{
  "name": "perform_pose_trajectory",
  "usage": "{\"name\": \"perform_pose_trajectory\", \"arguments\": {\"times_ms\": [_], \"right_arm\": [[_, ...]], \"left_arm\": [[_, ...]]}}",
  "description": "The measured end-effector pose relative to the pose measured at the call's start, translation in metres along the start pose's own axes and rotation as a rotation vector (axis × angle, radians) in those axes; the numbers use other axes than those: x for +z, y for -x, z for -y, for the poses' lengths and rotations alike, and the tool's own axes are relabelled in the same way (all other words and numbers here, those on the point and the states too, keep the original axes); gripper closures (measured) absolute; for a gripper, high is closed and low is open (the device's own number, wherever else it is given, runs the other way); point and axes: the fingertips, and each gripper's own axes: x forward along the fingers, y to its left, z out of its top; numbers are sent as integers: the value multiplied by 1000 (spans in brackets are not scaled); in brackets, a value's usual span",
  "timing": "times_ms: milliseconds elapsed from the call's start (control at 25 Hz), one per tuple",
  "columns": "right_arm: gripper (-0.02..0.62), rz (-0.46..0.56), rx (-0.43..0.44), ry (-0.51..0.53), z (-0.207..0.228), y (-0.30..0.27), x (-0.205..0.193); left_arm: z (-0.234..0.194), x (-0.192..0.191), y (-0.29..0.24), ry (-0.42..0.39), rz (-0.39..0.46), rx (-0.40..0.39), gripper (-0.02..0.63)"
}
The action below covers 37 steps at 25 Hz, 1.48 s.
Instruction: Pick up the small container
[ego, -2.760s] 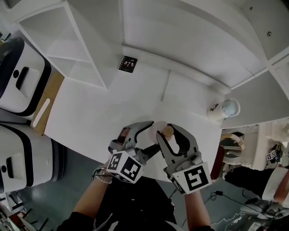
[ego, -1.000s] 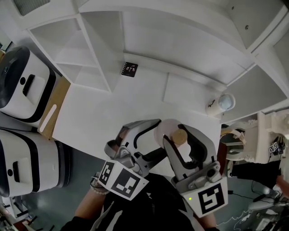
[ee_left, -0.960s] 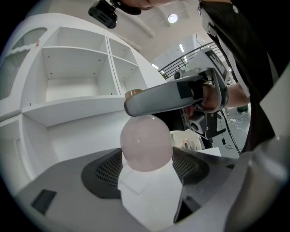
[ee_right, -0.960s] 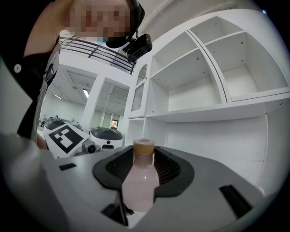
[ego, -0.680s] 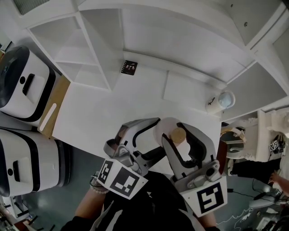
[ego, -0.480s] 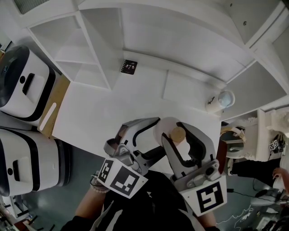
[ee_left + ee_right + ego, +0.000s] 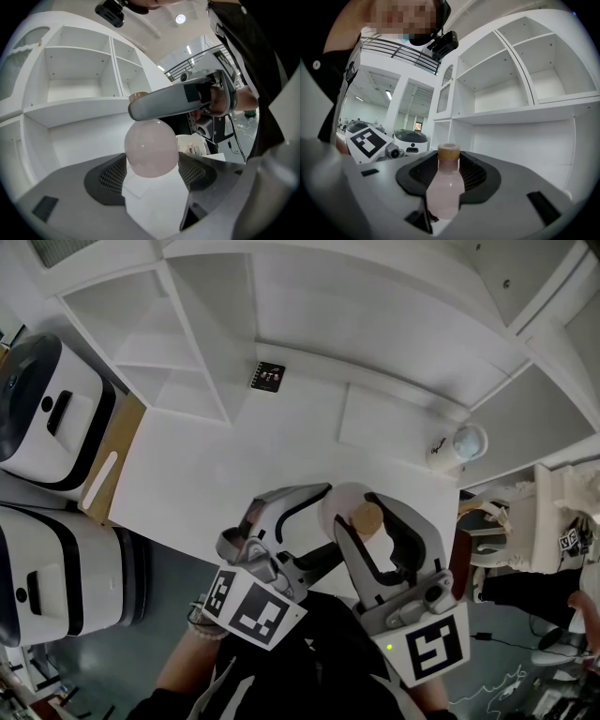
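Small container point(image 7: 345, 504), a pale pink bottle with a tan cap point(image 7: 448, 151), is between the two grippers at the near edge of the white table point(image 7: 234, 456). The right gripper point(image 7: 359, 521) is closed on its body, and the ribbed pads press it from both sides. The left gripper point(image 7: 151, 164) is pinching the round bottom end of the same bottle.

To do this step well, I think the two grips should move together, at one speed and in one direction. If one hand pulls ahead, the smooth round bottle can turn or slip out of the pads. The left grip sits on a curved end, so it looks the weaker one, and the right hand should carry the weight.

The head view shows both grippers meeting at the bottle and where they are over the table, but it hides the contact of the pads. The right gripper view shows the cap and the bottle's side in the pads. The left gripper view shows only the bottle's bottom, with the right gripper crossing above it.
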Motion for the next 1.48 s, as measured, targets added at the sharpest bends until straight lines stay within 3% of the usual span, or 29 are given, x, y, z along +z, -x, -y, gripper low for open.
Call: {"name": "perform_pose_trajectory", "arguments": {"times_ms": [1480], "right_arm": [[449,-19,-5,2,5,-3,-7]], "left_arm": [[-1,-5,-8,4,4,-7,259]]}}
